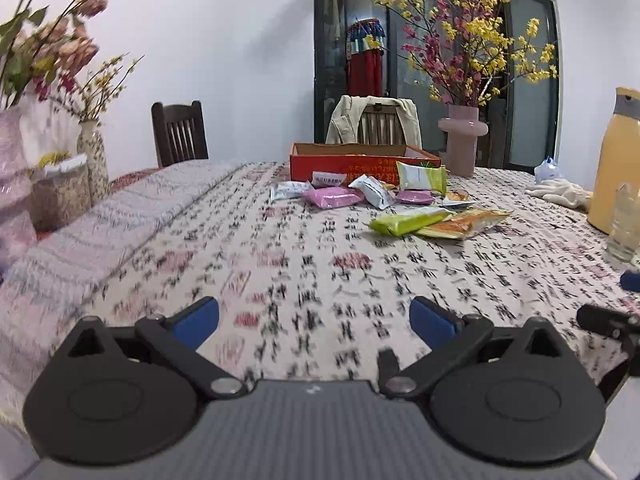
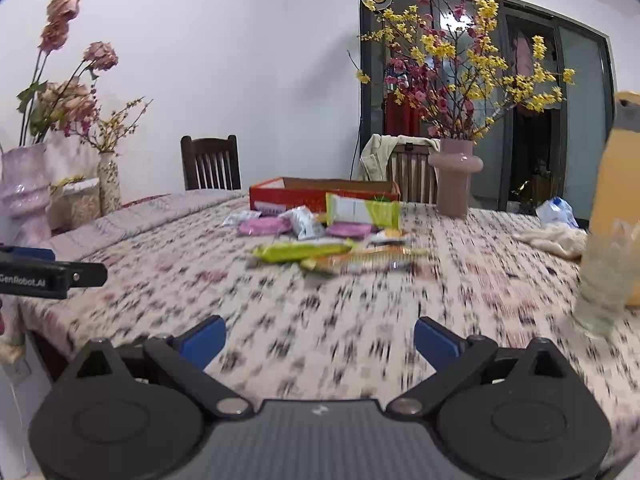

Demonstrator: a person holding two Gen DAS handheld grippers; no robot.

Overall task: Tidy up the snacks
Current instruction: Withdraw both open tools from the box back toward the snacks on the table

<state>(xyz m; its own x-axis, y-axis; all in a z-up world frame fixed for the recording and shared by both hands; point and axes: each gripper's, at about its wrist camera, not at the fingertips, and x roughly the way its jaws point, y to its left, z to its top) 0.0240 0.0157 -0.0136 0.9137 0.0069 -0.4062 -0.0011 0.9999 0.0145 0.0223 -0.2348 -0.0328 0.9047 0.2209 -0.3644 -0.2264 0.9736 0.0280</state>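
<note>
Several snack packets lie in a loose pile on the patterned tablecloth (image 1: 304,264): a green bar (image 1: 408,222), an orange packet (image 1: 466,222), pink packets (image 1: 332,197), silver ones (image 1: 374,191) and a white-green bag (image 1: 422,176). An open red cardboard box (image 1: 360,162) stands behind them. My left gripper (image 1: 314,318) is open and empty, low over the near table, well short of the pile. My right gripper (image 2: 320,340) is open and empty too. In its view the green bar (image 2: 300,250), the orange packet (image 2: 360,262) and the red box (image 2: 316,196) lie ahead.
A pink vase with flowering branches (image 1: 462,144) stands right of the box. A yellow thermos (image 1: 616,168), a glass (image 1: 626,228) and a white cloth (image 1: 560,194) are at the right. Vases (image 1: 92,160) line the left edge. Chairs (image 1: 180,132) stand behind the table.
</note>
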